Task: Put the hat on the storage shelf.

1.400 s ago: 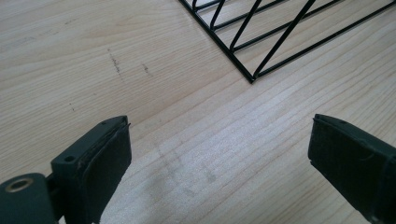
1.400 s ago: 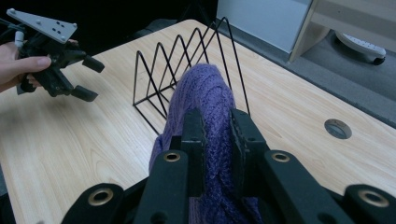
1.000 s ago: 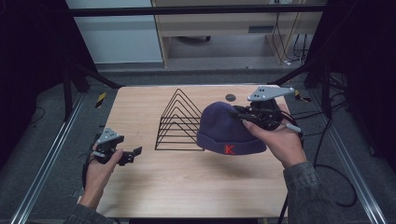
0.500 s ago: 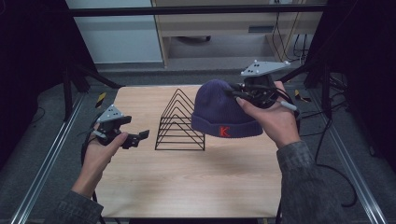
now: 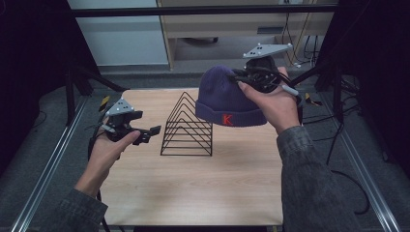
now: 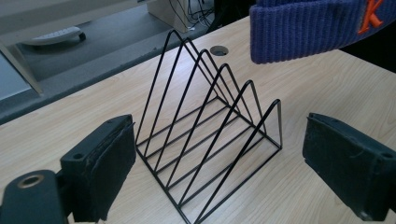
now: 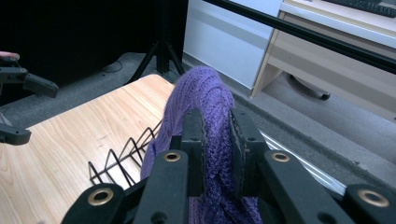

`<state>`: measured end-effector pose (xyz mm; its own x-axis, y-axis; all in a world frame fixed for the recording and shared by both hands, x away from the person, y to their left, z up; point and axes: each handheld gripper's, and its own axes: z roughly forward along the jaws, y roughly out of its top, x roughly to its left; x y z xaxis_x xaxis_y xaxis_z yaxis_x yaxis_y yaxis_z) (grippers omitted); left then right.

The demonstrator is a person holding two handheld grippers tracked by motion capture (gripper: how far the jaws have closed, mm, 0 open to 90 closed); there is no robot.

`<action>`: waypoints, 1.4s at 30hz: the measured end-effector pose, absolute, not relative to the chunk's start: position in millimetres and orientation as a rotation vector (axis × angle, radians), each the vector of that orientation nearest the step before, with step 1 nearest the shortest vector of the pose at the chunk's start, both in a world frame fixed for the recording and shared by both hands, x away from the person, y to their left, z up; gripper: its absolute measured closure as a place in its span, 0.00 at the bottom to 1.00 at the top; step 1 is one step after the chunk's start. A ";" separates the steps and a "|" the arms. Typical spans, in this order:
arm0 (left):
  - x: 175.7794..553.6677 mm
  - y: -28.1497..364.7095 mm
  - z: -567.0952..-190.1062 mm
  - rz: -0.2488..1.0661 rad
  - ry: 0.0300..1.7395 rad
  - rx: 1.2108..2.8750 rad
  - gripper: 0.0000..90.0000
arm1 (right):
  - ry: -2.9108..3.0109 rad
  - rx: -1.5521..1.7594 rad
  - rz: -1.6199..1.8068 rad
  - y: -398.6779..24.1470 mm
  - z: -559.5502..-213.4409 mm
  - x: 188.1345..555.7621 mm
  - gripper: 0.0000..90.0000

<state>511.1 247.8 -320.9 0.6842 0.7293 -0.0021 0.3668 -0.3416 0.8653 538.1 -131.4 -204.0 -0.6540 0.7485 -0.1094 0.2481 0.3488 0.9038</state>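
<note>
The table (image 5: pixel 193 193) is bare under the right gripper (image 7: pixel 217 140), which pinches the purple hat (image 5: pixel 227 99) aloft above the wire rack (image 5: pixel 187 126); lowering it remains. Left gripper (image 6: pixel 219 154) gapes empty, facing the rack.

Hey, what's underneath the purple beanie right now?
The purple beanie hangs in the air from the right gripper. Below it are the wire rack and bare table. Its inside stays hidden.
</note>
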 end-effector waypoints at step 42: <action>518.0 243.0 -296.9 0.502 0.794 1.931 0.12 | 2.126 0.717 1.452 -55.4 -178.7 533.0 0.86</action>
